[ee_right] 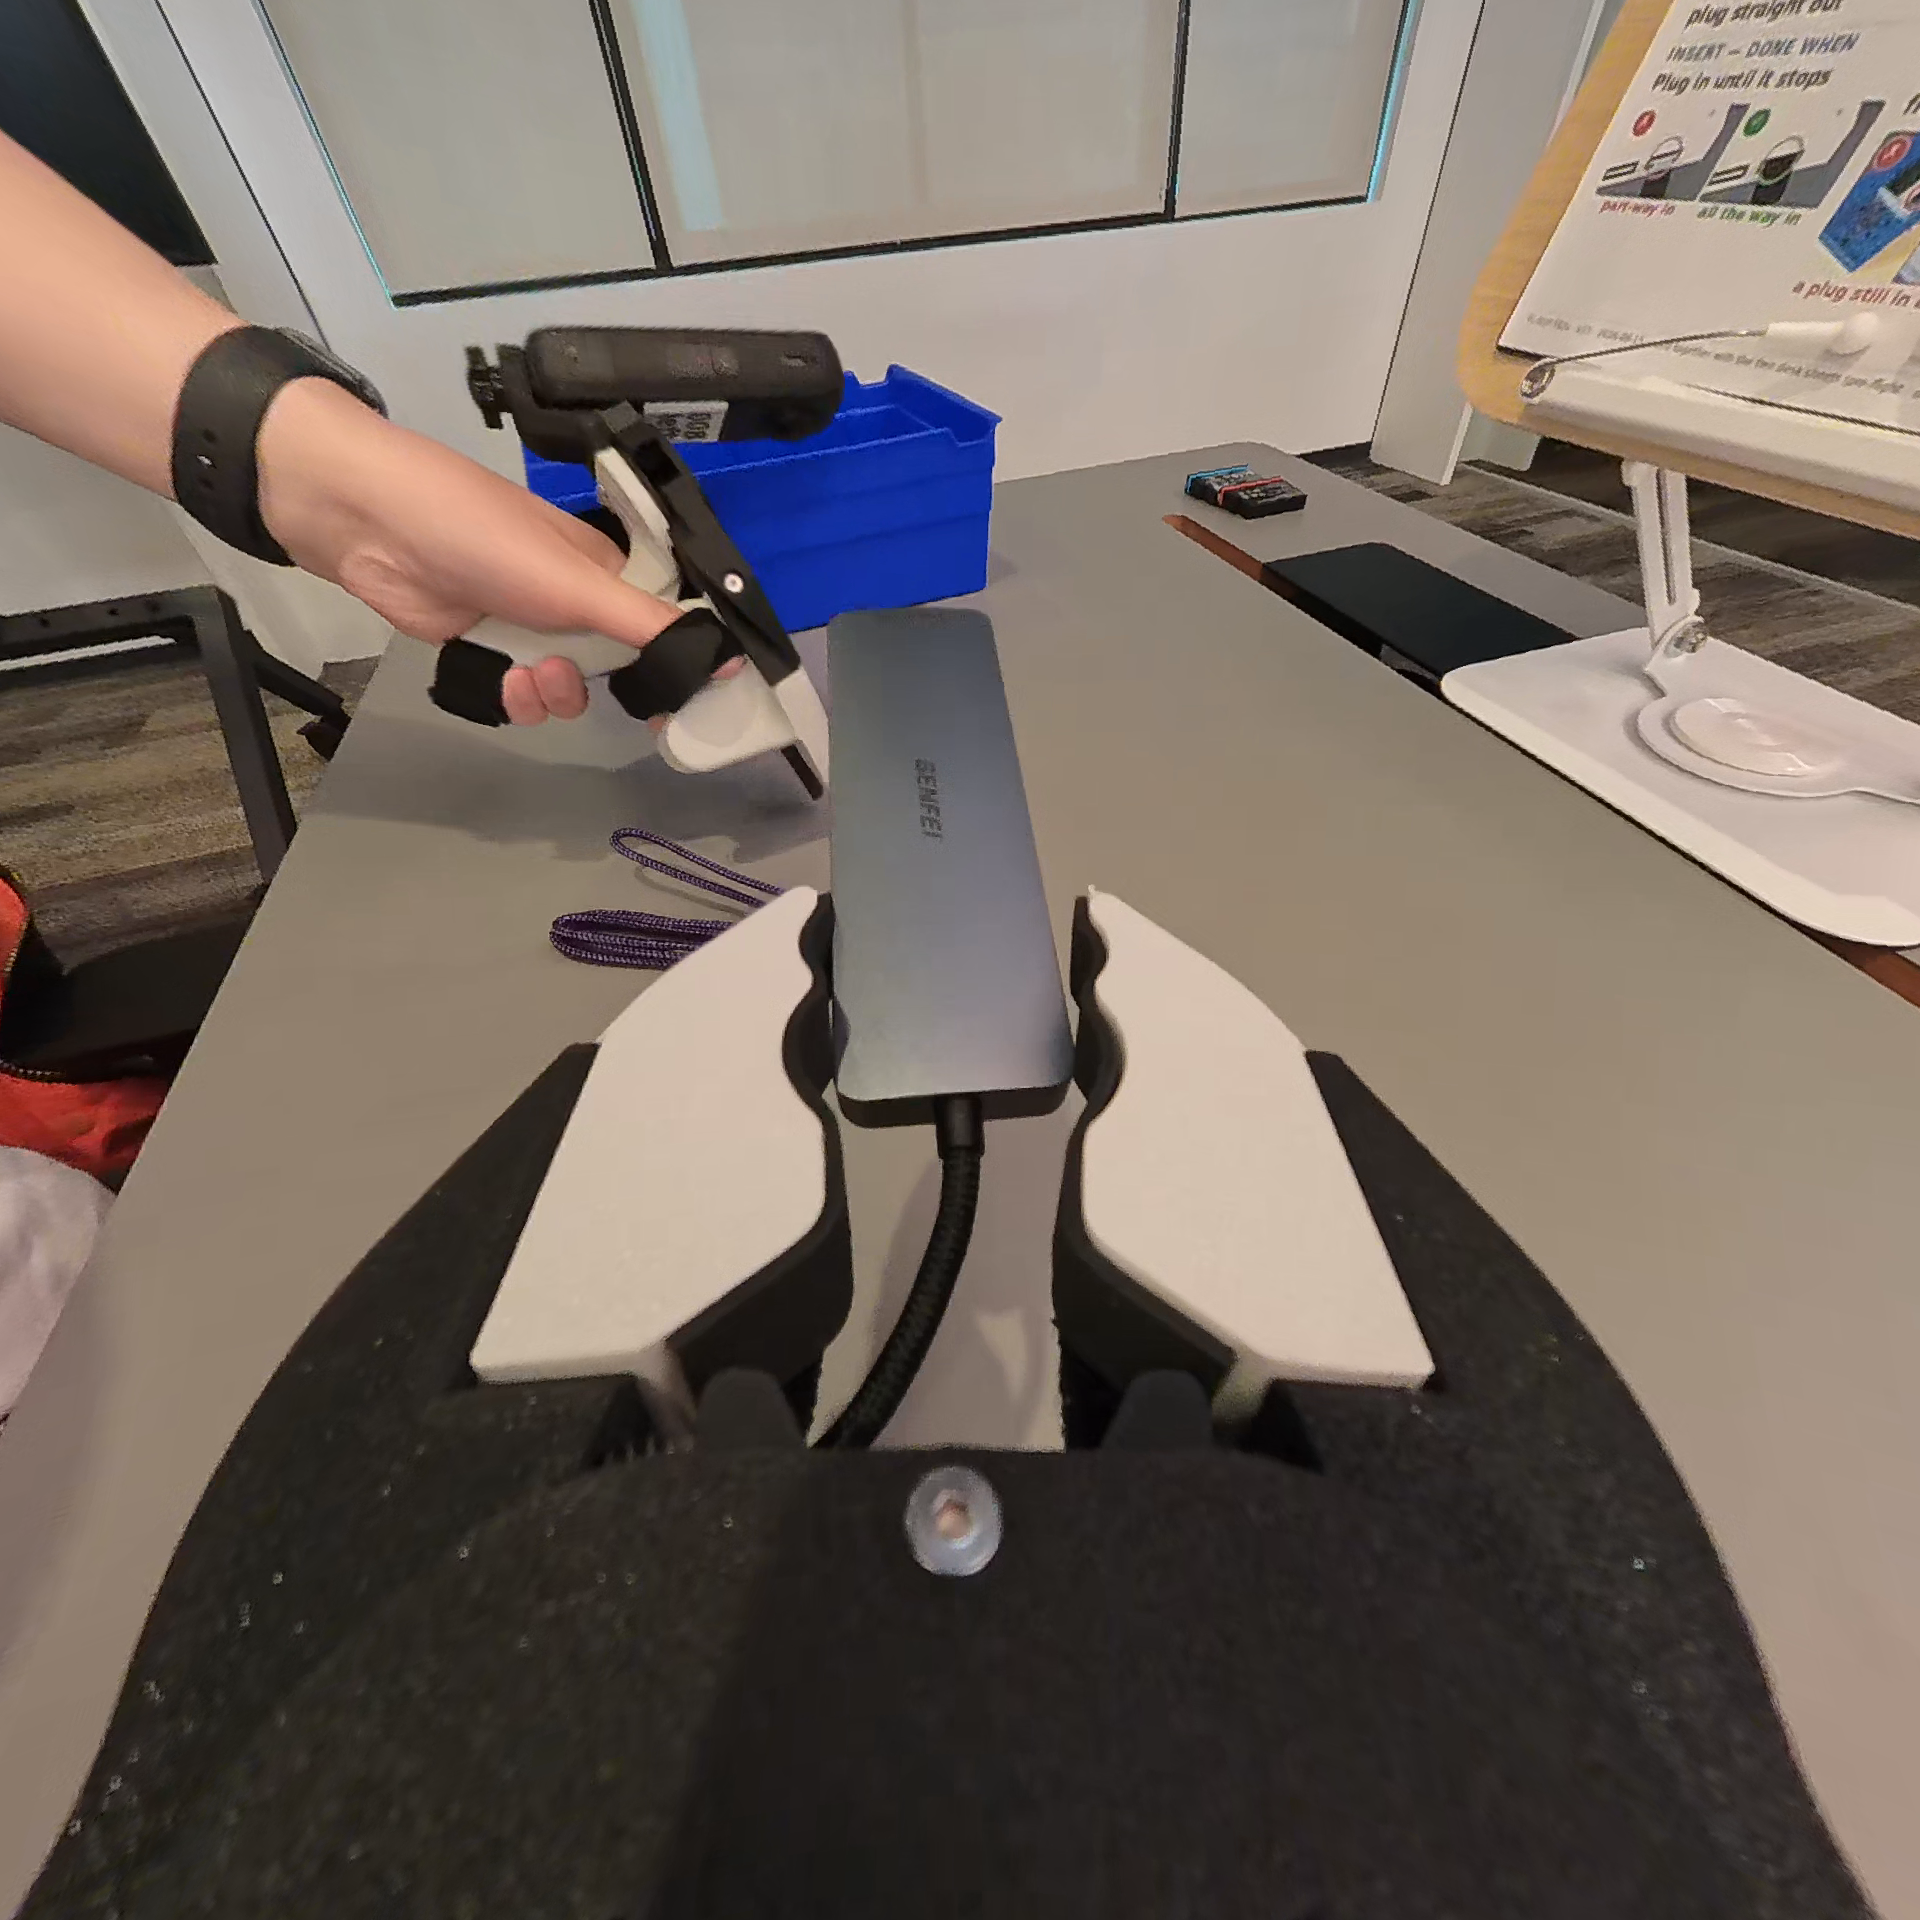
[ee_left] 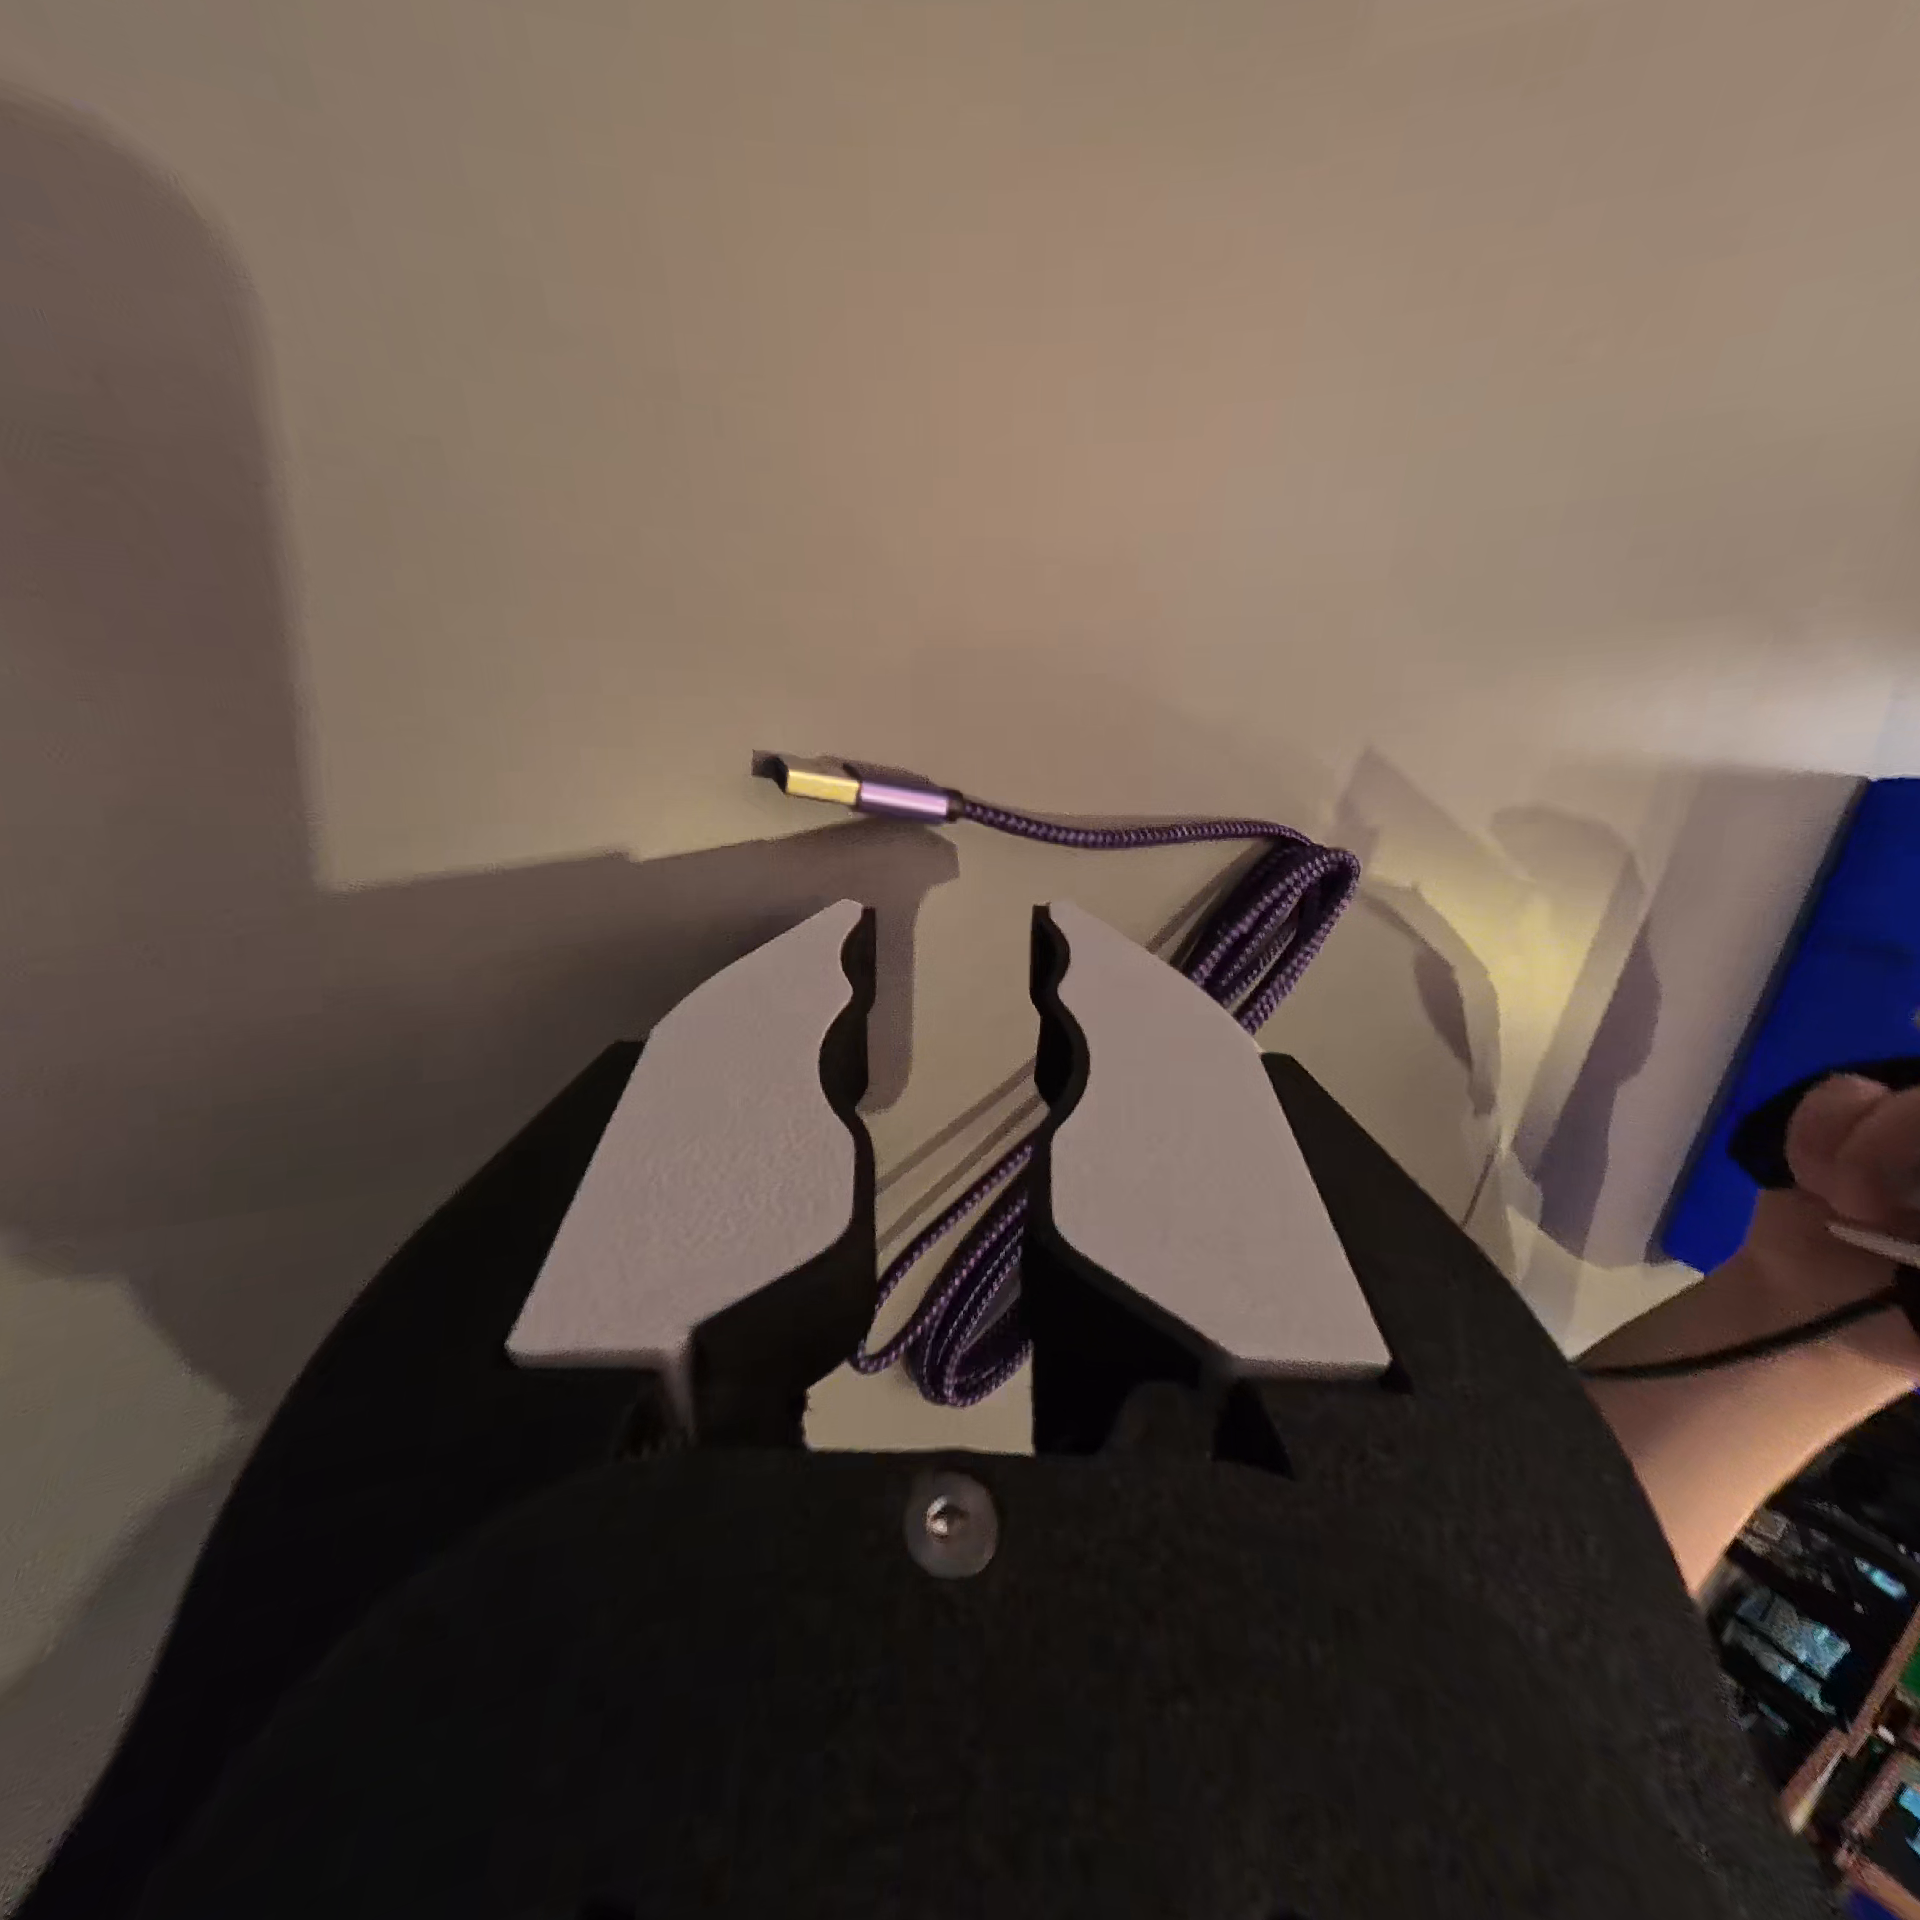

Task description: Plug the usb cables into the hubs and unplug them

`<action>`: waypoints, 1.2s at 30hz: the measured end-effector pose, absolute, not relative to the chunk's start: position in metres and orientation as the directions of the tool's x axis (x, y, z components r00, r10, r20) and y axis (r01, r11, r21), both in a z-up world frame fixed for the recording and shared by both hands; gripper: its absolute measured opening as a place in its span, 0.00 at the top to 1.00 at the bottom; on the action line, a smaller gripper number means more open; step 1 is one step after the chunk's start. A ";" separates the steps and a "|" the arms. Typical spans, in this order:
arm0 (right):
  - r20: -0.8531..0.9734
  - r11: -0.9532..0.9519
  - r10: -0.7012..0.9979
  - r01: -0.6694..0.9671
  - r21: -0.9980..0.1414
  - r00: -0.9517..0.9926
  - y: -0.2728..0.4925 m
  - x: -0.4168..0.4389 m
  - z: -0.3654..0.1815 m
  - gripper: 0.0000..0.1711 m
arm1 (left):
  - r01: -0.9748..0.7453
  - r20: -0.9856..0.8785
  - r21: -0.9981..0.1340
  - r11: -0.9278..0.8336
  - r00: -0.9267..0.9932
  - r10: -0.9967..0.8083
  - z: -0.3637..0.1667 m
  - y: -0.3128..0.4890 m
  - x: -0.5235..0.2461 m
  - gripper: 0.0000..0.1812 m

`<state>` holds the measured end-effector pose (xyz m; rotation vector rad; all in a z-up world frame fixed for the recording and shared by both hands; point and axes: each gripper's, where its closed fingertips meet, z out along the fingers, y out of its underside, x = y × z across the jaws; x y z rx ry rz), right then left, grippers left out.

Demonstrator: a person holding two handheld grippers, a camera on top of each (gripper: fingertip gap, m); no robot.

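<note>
A: Right gripper (ee_right: 951,997) first. What's between the fingers?

B: A slim grey USB hub (ee_right: 935,862), long axis running away from the camera, near end sitting between the white fingertips. The left pad looks pressed to the hub's edge; on the right there's a thin dark gap, so I can't tell whether it is truly clamped. The hub's black braided lead (ee_right: 935,1247) runs back between the fingers toward the gripper's body.

A: And the hub's height?

B: Appears lifted off the grey table (ee_right: 1351,935), though the angle is poor.

A: Left gripper (ee_left: 951,914)?

B: Fingers spread a little, holding nothing. It points steeply down over the table, just left of the hub's far half. A hand (ee_right: 447,551) with a black wrist band holds it.

A: The cable?

B: The purple braided USB cable (ee_left: 1226,914) lies folded on the table under that gripper. Its gold USB-A plug (ee_left: 821,784) sits just beyond the fingertips, unplugged, pointing left.

A: Surroundings?

B: A blue bin (ee_right: 852,488) behind the hub, and a white stand (ee_right: 1704,717) with an instruction sheet at right.
</note>
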<state>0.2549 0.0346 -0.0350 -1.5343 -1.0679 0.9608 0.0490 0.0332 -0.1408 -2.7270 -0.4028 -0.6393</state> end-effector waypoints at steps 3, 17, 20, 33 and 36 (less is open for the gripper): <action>-0.065 -0.113 0.956 0.157 -0.981 0.287 0.033 0.254 -0.033 0.75 | 0.351 0.436 -0.236 -0.906 0.871 0.224 -0.146 0.043 0.046 0.83; -0.060 -0.111 0.953 0.159 -0.981 0.298 0.035 0.261 -0.033 0.75 | -0.149 0.165 -0.243 -0.959 0.968 -0.192 -0.149 0.097 0.075 1.00; -0.056 -0.111 0.950 0.166 -0.980 0.307 0.037 0.263 -0.034 0.75 | -0.285 0.185 -0.206 -0.936 0.928 -0.323 -0.154 0.097 0.094 1.00; -0.061 -0.123 0.951 0.189 -0.974 0.303 0.038 0.259 -0.042 0.75 | 0.191 0.421 -0.211 -0.959 0.903 0.088 -0.116 0.057 0.056 0.94; -0.050 -0.115 0.952 0.201 -0.973 0.303 0.037 0.258 -0.043 0.75 | 0.234 0.391 -0.173 -0.957 0.908 0.152 -0.137 0.049 0.049 0.87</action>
